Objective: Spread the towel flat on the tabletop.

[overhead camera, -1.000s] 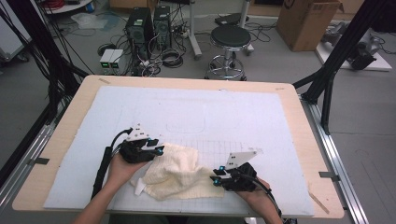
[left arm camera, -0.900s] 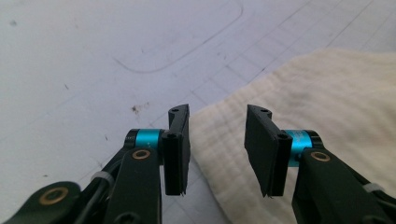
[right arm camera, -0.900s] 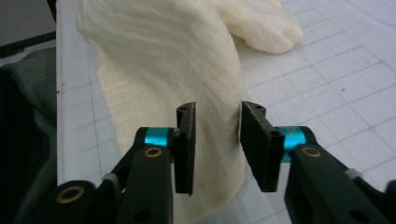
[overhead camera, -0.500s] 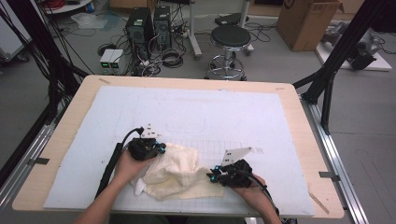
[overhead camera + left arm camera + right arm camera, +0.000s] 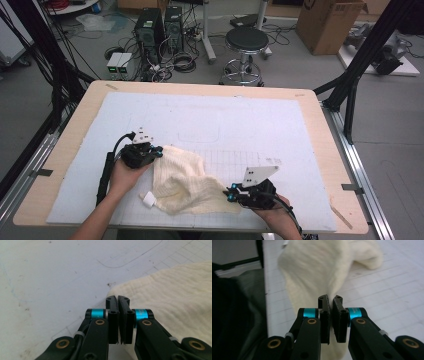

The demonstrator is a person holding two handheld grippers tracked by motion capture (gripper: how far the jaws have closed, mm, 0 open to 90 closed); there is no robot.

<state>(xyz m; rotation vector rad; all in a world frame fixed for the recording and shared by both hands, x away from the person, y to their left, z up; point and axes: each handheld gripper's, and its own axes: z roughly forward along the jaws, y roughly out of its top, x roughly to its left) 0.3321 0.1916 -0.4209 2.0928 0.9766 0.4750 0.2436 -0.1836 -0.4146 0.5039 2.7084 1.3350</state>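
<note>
Pinching opposite corners of the cream cloth (image 5: 185, 182), left gripper (image 5: 158, 152) and right gripper (image 5: 231, 195) have just closed; bare white mat (image 5: 225, 120) spreads beyond, table edge (image 5: 65, 222) close.

cardboard box (image 5: 327, 22) far across from my claws: dark round logo up top, can't make it out
right gripper (image 5: 330, 300) blue band beside the jaw: tiny white print, too small for me to read
left gripper (image 5: 117, 298) blue bands: nothing I can read
cloth tag (image 5: 148, 200) near my left claw: white, no readable print
mat grid (image 5: 235, 160): just lines, no numbers
</note>
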